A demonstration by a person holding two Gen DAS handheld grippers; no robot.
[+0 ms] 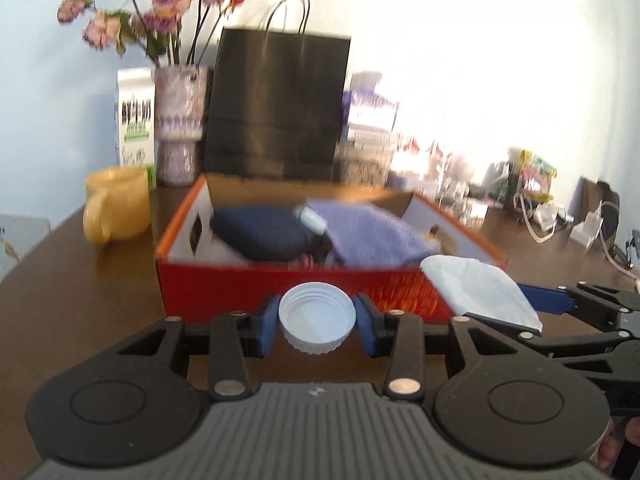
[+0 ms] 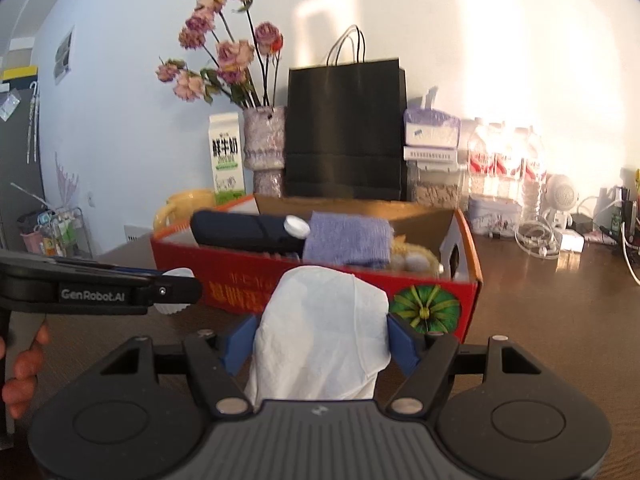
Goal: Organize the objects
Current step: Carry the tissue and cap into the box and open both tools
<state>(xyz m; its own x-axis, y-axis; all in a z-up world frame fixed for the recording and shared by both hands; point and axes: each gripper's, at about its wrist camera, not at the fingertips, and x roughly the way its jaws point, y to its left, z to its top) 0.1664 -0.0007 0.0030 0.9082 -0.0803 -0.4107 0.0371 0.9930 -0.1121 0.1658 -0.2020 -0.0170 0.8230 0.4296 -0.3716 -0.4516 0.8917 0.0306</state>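
On a brown counter (image 1: 100,280), our left gripper (image 1: 317,322) is clamped on a white ribbed bottle cap (image 1: 317,320), its open side turned up toward the camera and its blue pads (image 1: 267,326) pressing on either side. The cap hangs clear of the counter, just in front of the near wall of a red cardboard box (image 1: 240,284).

Our right gripper (image 2: 322,340) grips a crumpled white tissue (image 2: 320,328), the blue pads squeezing its sides while the paper bulges up between them; it too sits just before the box, near the printed green pumpkin (image 2: 426,306) (at the box's right front corner). In the left wrist view the tissue (image 1: 476,284) shows at the right, overlapping the box's front edge.

Inside the box lie a dark navy pouch (image 2: 244,230), a folded lavender cloth (image 2: 346,240), a small white cap (image 2: 296,226) between them, and something yellow and fuzzy (image 2: 414,258) we cannot identify.

Behind the box stand a black paper bag (image 2: 344,132), a vase of dried pink roses (image 2: 264,148), a milk carton (image 2: 226,156) and a yellow mug (image 1: 116,210). Water bottles (image 2: 506,164) and tangled cables (image 2: 536,236) crowd the counter at the right. A person's fingers (image 2: 24,364) show at the left edge of the right wrist view.
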